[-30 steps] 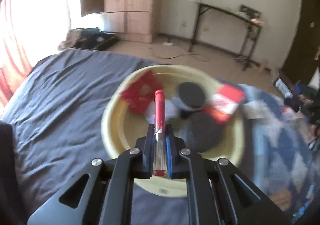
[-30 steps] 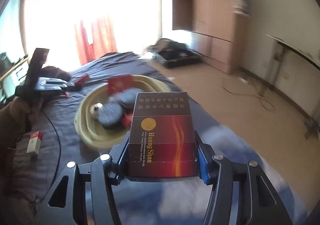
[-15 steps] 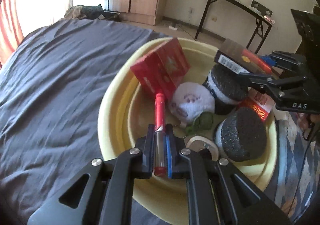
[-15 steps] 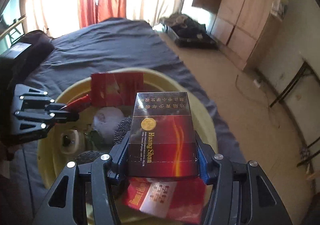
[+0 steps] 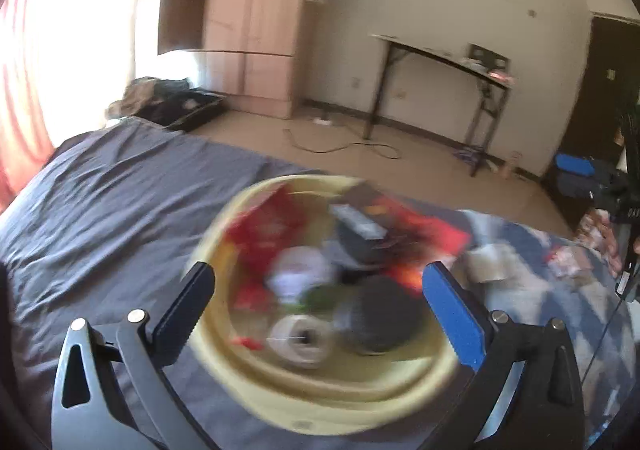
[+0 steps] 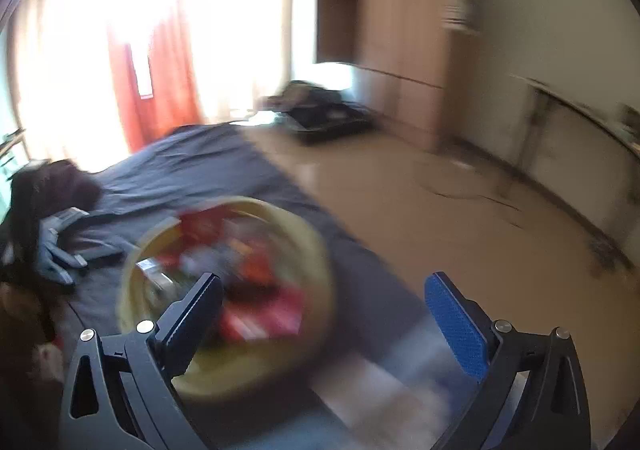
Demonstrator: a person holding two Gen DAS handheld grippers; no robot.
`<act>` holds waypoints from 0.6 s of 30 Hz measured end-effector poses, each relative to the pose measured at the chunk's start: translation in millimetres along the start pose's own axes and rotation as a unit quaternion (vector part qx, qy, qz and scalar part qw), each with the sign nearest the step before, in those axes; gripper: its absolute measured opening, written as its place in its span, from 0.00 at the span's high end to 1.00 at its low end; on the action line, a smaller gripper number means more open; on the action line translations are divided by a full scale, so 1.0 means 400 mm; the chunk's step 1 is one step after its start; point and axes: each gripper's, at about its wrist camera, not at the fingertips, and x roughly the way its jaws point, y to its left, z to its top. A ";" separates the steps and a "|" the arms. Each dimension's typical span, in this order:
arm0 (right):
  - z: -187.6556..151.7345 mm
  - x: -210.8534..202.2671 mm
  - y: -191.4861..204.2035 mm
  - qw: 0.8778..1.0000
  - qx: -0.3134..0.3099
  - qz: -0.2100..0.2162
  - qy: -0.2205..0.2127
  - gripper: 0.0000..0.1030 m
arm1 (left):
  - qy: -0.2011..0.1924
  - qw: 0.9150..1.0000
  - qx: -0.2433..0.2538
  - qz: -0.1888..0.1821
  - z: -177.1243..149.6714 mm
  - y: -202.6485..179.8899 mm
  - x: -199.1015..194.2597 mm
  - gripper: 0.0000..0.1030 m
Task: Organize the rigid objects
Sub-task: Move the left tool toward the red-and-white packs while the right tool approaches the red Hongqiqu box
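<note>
Rigid objects, blurred red boxes (image 5: 264,226), dark round pieces (image 5: 380,314) and a pale tape roll (image 5: 300,338), lie piled in a round pale-yellow plastic basin (image 5: 320,406) on the bed's dark grey sheet (image 5: 120,189). Above the basin's near edge, the left tongs (image 5: 318,286) are opening wide, holding nothing. The right tongs (image 6: 320,298) are likewise opening, empty, over the basin's side by the tan floor (image 6: 440,217).

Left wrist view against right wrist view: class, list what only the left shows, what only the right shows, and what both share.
Only the left: a dark door, a tape roll and a dark round block in the basin. Only the right: the red curtain's full drop and a dark bundle on the bed. Shared: the yellow basin on the grey sheet, the wardrobe, and open, empty grippers, left gripper, right gripper.
</note>
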 end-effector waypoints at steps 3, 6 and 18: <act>-0.150 -0.173 -0.164 0.995 0.033 -0.090 0.001 0.00 | 0.025 0.998 0.028 -0.048 -0.001 -0.144 0.039 0.00; -0.294 -0.255 -0.266 0.984 0.062 -0.164 0.019 0.00 | 0.059 0.991 0.062 -0.099 0.003 -0.299 0.121 0.00; -0.474 -0.253 -0.429 0.973 0.193 -0.115 0.047 0.00 | 0.140 0.958 0.188 -0.164 -0.047 -0.666 0.286 0.00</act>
